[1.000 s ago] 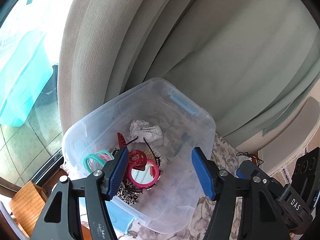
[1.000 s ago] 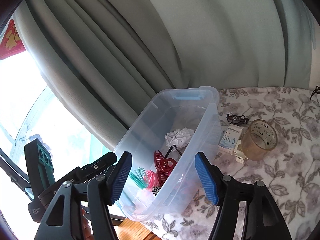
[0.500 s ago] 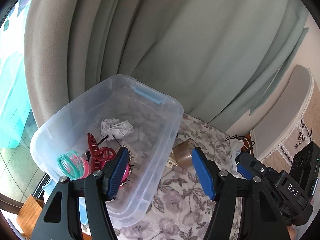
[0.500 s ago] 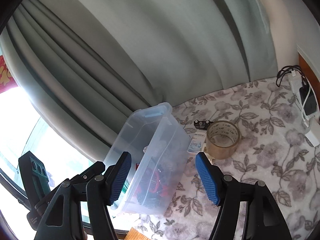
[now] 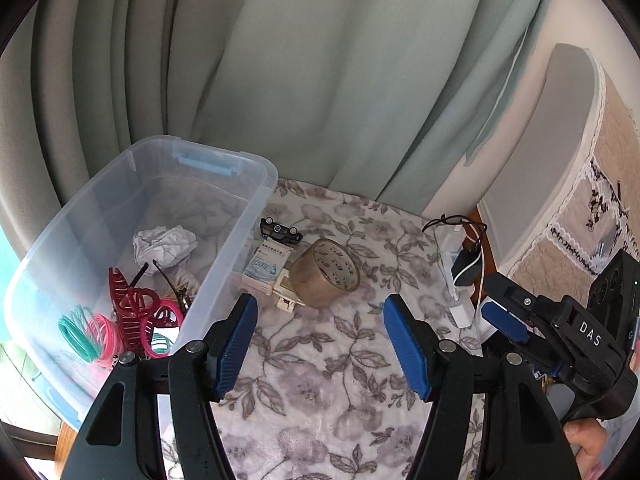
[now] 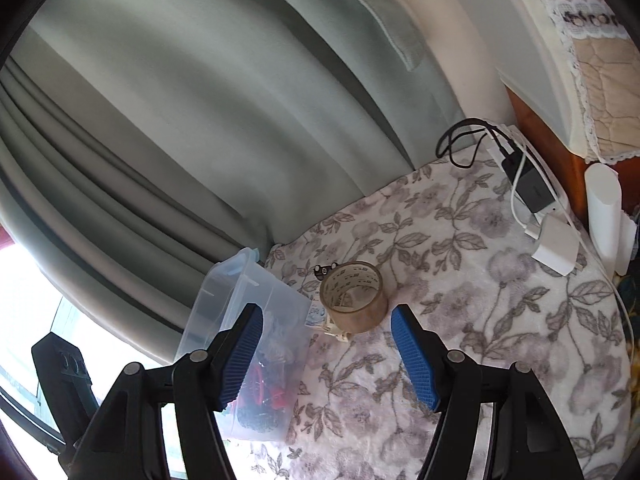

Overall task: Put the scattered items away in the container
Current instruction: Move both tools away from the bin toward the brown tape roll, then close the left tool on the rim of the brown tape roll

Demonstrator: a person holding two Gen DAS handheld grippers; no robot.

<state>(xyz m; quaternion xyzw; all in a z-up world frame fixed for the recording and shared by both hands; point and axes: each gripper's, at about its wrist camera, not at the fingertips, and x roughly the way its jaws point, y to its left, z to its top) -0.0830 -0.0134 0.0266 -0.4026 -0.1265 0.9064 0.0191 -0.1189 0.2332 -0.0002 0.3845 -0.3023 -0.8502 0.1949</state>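
both tools gape wide and empty; tape roll (image 6: 354, 297) lies just ahead of right tool (image 6: 326, 350), seemingly untouched.

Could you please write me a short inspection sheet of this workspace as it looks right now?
Surface: floral cloth covering the table.
Job's things: clear bin at the left holds crumpled paper, a red hair claw and pink and teal hair rings. Outside, beside the bin: tape roll, small box, small black object.
Clutter: white part under the tape roll's edge.
Grippers: left gripper open and empty; right gripper open and empty, pointing at the tape roll.
Cables: black and white leads with chargers at the right edge.
Surroundings: grey-green curtain behind; quilted cover at right.
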